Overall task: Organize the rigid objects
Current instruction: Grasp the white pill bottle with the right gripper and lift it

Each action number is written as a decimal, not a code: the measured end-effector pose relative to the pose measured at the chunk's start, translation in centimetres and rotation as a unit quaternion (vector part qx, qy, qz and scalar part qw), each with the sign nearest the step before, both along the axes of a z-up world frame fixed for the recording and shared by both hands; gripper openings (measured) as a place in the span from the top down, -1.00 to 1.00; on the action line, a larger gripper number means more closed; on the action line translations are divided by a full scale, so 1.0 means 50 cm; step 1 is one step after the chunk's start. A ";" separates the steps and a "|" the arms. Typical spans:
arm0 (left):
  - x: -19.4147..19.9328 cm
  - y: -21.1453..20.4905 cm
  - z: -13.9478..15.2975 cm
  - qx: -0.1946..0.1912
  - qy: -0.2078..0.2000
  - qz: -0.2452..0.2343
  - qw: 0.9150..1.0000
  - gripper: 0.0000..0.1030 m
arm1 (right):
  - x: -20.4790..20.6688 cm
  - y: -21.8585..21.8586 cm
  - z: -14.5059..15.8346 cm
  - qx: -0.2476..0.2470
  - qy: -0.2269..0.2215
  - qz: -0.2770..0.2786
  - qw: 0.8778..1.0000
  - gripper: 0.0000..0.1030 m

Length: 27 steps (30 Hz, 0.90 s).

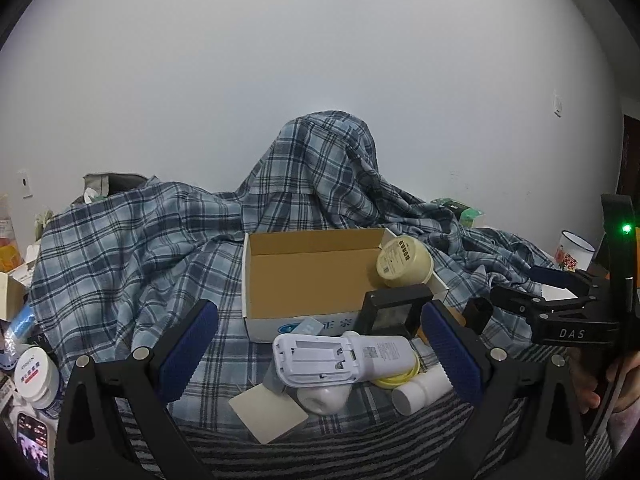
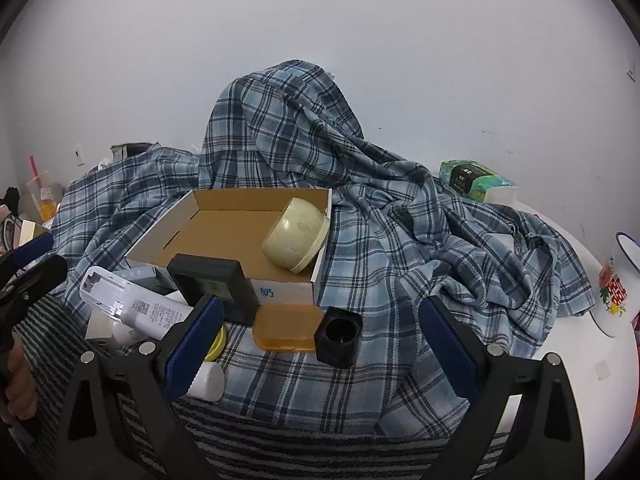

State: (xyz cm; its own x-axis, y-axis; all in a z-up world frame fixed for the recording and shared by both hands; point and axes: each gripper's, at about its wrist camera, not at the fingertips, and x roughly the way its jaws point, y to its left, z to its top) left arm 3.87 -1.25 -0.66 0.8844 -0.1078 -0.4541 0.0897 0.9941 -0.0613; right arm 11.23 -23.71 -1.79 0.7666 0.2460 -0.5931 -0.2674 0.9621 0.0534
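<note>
**Both grippers spread and empty before the box**

Left gripper [image 1: 320,354]: held low and level, jaws wide apart, nothing between them. It faces the clutter in front of the cardboard box [image 1: 308,276]. Right gripper [image 2: 320,344]: same pose, jaws spread, empty, with the black square cup [image 2: 339,336] on the cloth just beyond its fingers. A hand [image 2: 18,380] grips the left tool's handle at the right view's edge.

Cream jar [image 2: 296,234]: inside the box, in its right corner, tipped on its side and leaning on the wall. Its long axis runs towards the front right. The left view shows its labelled flat end; the right view shows only the plain rounded side.

White device [image 1: 344,358]: lies on the plaid cloth [image 1: 132,252] in front of the box, long axis left-right, open compartment upward.

Only the right view shows the orange block [image 2: 288,328] clearly, touching the box front. Only the left view shows the white tub [image 1: 38,372] and tan card [image 1: 266,414].
</note>
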 end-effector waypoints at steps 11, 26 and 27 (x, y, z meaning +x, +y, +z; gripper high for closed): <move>-0.049 0.037 0.005 0.004 0.001 0.004 1.000 -0.99 | -0.025 0.037 0.024 -0.001 0.044 -0.029 0.999 -0.90; -0.054 0.096 -0.026 -0.031 0.016 0.024 0.999 -0.99 | -0.044 0.181 -0.046 -0.011 0.101 0.023 0.995 -0.90; -0.054 0.095 -0.027 -0.031 0.016 0.023 0.999 -0.99 | -0.044 0.187 -0.053 -0.015 0.103 0.025 0.994 -0.90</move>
